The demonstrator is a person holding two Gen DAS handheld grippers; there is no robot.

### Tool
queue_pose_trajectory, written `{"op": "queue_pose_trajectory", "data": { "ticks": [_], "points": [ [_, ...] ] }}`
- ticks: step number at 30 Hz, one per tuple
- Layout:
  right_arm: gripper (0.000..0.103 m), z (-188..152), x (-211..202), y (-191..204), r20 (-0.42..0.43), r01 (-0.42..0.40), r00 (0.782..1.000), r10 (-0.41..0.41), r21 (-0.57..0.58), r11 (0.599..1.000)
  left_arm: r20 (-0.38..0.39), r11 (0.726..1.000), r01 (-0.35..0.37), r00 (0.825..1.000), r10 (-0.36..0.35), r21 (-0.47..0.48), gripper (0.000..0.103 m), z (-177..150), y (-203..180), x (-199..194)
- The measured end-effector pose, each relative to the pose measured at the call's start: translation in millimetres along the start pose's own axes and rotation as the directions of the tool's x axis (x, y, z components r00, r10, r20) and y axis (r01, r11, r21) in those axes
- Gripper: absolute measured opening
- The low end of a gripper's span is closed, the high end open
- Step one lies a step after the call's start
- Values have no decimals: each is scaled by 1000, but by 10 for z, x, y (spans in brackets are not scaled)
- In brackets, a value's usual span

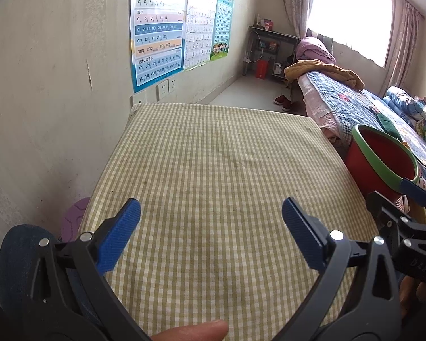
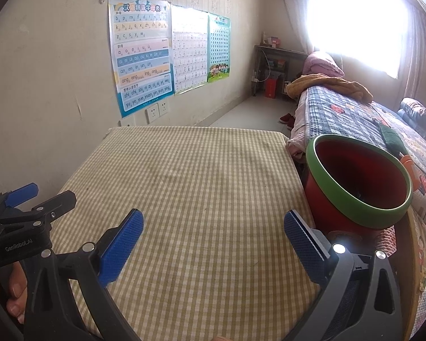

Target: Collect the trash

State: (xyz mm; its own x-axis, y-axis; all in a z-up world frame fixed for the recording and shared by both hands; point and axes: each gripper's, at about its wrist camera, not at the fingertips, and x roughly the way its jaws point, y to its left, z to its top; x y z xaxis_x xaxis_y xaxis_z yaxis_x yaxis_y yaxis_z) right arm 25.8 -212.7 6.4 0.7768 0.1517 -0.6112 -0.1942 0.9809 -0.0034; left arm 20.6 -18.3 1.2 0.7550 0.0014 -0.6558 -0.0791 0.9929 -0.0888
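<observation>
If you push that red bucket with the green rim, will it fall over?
Probably it slides or wobbles. The red bucket looks like thin plastic and light, with little visible inside, so a push up at the green rim might tip it. It stands close beside the checked table, which may block a fall that way.

Your 2 wrist cameras both look forward along their tongs, low and close over the checked counter, toward the far wall posters and the window. The left tongs view sits further left, catching the red bin only at its right edge. The right tongs view has that bin just ahead-right. Both share counter, posters, bed and window, and each shows the other tongs at its edge.
</observation>
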Motion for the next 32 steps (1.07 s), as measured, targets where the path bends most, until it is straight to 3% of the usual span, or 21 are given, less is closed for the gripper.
{"op": "queue_pose_trajectory", "data": {
  "ticks": [19, 24, 32],
  "points": [
    [96, -8, 8, -8, -6, -4, 1000, 4, 11, 1000, -10, 1000, -16, 1000, 16, 10, 98, -8, -23, 26],
    [96, -6, 15, -6, -8, -3, 1000, 3, 13, 1000, 29, 1000, 6, 1000, -6, 21, 98, -17, -46, -47],
    [96, -9, 23, -5, -10, -3, 1000, 3, 15, 1000, 7, 1000, -11, 1000, 11, 28, 98, -12, -60, -3]
  ]
}}
